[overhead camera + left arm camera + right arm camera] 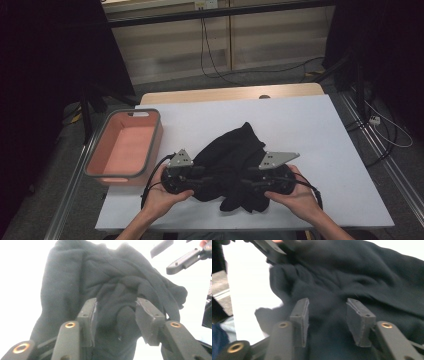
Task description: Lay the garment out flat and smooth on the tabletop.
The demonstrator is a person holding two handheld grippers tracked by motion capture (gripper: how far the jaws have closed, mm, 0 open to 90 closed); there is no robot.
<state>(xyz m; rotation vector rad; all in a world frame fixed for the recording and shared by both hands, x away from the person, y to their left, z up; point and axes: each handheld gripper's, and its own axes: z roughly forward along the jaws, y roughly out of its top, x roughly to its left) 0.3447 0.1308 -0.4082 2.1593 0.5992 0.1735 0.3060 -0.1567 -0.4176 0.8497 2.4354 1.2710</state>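
Note:
A crumpled black garment [235,150] lies on the white table cover [310,130], near the front edge. My left gripper [202,181] comes at its lower left side and my right gripper [249,183] at its lower right, both pointing inward at the cloth. In the left gripper view the jaws [116,307] stand apart, with a fold of the garment [75,277] between them and no pad pressing on it. In the right gripper view the gripper [327,306] is also open, just over the dark cloth [367,270].
A pink bin with a grey rim [156,142] stands at the table's left edge, beside my left hand. Bare white cover lies behind and to the right of the garment. Cables run across the floor beyond the table.

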